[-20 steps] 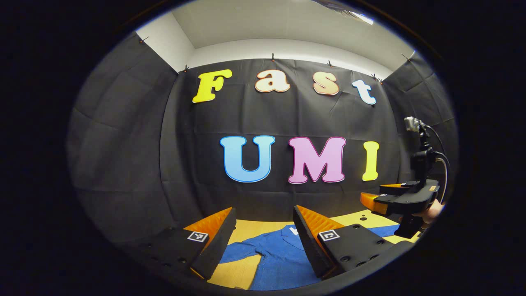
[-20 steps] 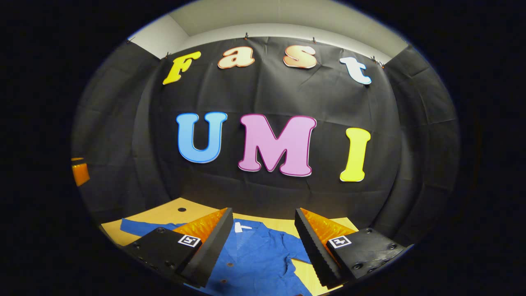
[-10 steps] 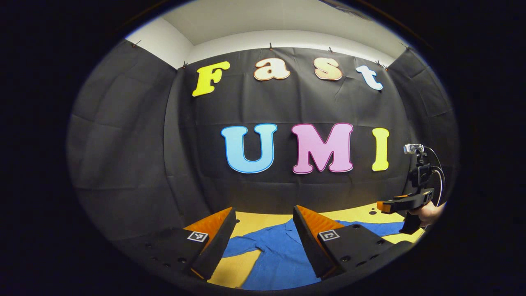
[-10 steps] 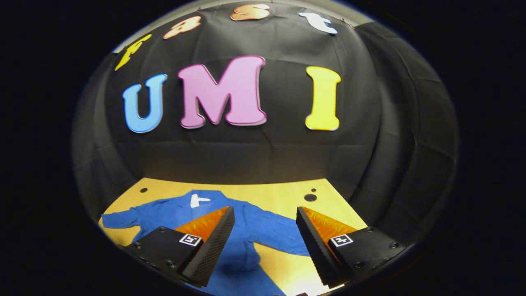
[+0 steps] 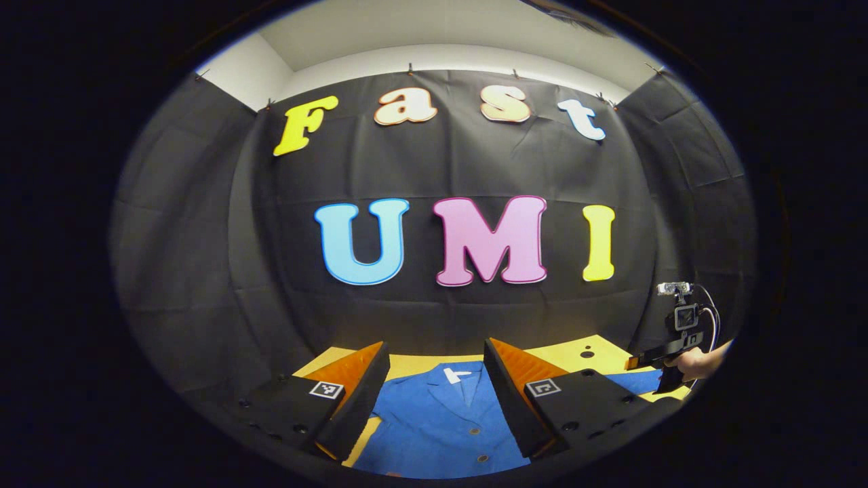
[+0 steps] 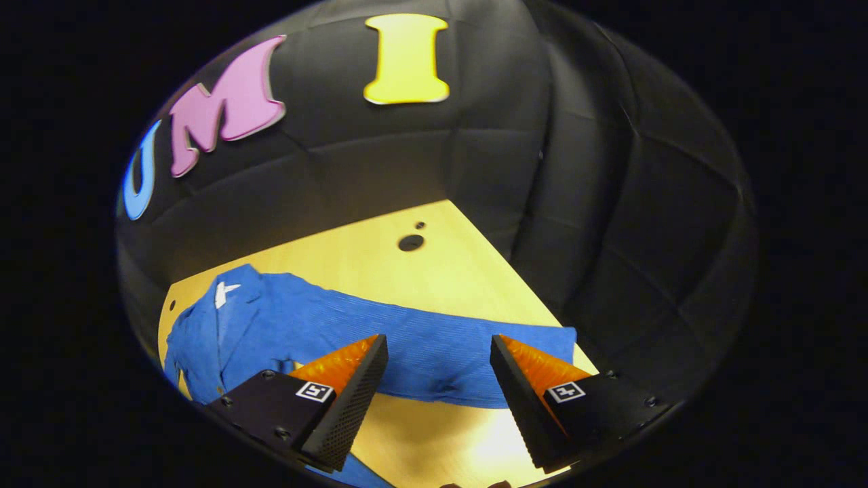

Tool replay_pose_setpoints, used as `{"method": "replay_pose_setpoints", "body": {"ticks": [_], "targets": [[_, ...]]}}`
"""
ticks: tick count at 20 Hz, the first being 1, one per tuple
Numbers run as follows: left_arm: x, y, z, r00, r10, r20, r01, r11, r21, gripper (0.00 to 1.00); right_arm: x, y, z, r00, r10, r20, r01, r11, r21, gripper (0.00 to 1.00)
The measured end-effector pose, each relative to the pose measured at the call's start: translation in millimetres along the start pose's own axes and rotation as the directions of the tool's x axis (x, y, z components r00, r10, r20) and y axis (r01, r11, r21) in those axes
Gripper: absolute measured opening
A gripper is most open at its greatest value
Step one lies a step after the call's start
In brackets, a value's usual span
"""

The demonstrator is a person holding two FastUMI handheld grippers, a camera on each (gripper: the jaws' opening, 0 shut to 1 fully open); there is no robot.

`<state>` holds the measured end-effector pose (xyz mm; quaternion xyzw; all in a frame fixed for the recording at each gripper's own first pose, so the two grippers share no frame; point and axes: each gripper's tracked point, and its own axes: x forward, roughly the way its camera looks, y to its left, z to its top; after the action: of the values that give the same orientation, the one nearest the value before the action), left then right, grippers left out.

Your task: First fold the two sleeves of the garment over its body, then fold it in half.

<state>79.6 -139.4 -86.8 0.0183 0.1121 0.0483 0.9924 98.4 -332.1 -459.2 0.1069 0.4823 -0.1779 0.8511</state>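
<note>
Blue button-front jacket point(image 6: 285, 325) lies flat on the wooden surface point(image 6: 434, 271), sleeves unfolded. Right tool point(image 6: 434, 400) hangs agape above the outstretched sleeve point(image 6: 461, 352); left tool point(image 5: 434, 400) likewise agape. Fabric judged soft, light; pinch sleeve near cuff.

You are working in a recording booth — black cloth walls point(image 5: 203, 257) pinned up on three sides, a yellow wooden table point(image 6: 434, 271) with drilled holes.
</note>
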Motion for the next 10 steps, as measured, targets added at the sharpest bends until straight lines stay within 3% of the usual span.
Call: {"method": "replay_pose_setpoints", "body": {"ticks": [6, 10], "targets": [[17.7, -38.9, -5.7, 0.995, -0.097, -0.027, 0.097, 0.995, 0.022, 0.8, 31.3, -95.2, -32.0, 0.978, -0.155, -0.137, 0.168, 0.981, 0.091, 0.98], [26.5, -49.1, -8.3, 0.992, -0.121, -0.04, 0.122, 0.992, 0.03, 0.8, 51.2, -111.3, -59.1, 0.953, -0.186, -0.238, 0.217, 0.97, 0.11, 0.98]]}}
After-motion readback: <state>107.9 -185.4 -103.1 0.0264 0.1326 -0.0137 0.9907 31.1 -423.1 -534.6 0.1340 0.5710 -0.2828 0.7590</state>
